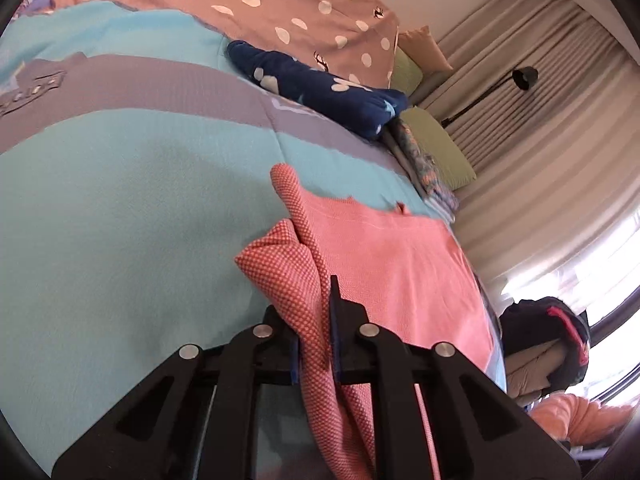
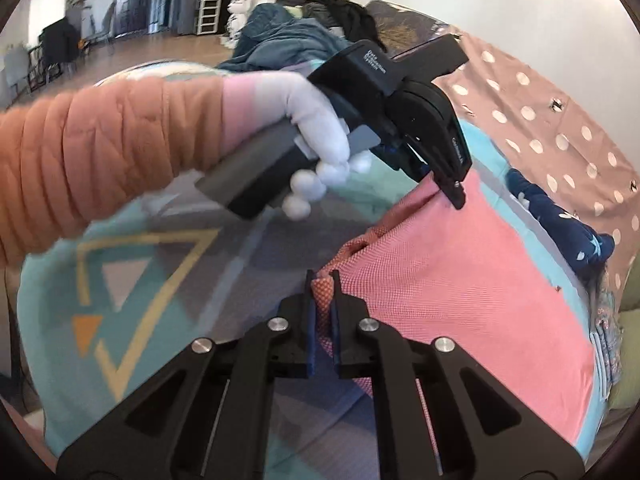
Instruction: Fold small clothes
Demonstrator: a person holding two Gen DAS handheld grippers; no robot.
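The pink garment (image 1: 404, 264) lies spread on the bed, over a turquoise and grey cover (image 1: 120, 208), near the edge of the bed that faces the curtains (image 1: 532, 128). Its weave shows a fine dotted pattern where the cloth is turned over.

The left tool (image 1: 316, 344) has its jaws drawn narrow on a raised fold of the pink garment: the cloth runs up between the two blue-lined fingers (image 1: 335, 320) and bunches into a ridge ahead of them, lifted off the cover. From the right wrist view the same tool (image 2: 456, 194) is seen from the side, held by a hand in a white glove (image 2: 320, 136) with an orange quilted sleeve (image 2: 100, 148) behind it, its tip pinching the far edge of the garment (image 2: 460, 292).

The right tool (image 2: 323, 300) is likewise closed tight on the garment, a small rolled corner of pink cloth caught between its fingers (image 2: 337, 304) at the near edge.

Beyond the garment a dark blue item with pale shapes (image 1: 320, 88) lies crumpled on the cover, next to a brown spotted fabric (image 1: 288, 8). Green pillows (image 1: 440, 148) sit at the bed's edge, beside a black lamp (image 1: 524, 76) that stands before the curtains.
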